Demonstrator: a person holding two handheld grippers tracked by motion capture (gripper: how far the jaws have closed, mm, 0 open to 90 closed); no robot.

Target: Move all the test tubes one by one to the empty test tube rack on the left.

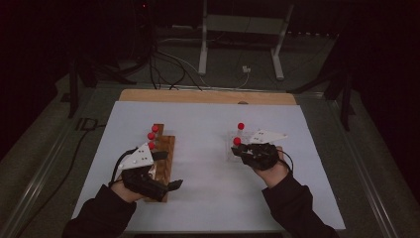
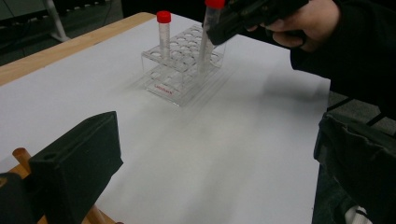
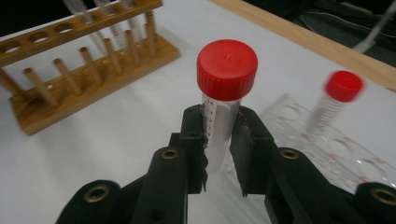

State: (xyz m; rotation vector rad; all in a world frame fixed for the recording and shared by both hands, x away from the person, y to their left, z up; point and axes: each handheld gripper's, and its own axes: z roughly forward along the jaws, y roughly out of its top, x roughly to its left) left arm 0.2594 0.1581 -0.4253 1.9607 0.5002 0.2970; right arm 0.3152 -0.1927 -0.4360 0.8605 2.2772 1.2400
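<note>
My right gripper (image 3: 219, 140) is shut on a clear tube (image 3: 219, 126) with a red cap (image 3: 227, 63), gripped just below the cap and held upright. In the left gripper view, that tube (image 2: 207, 37) hangs from the right gripper (image 2: 252, 16) over a clear plastic rack (image 2: 180, 74), its lower end down at the rack's top plate. A second red-capped tube (image 2: 163, 32) stands in the rack's far side. My left gripper (image 1: 168, 170) is open with nothing between its jaws, resting over a wooden rack (image 1: 166, 148) at the left.
The wooden rack holds three red-capped tubes (image 1: 151, 136) at its far end. A white sheet (image 1: 208, 188) covers the table, with a wooden edge (image 1: 208, 96) at the back. Beyond stand a metal frame and cables on the floor.
</note>
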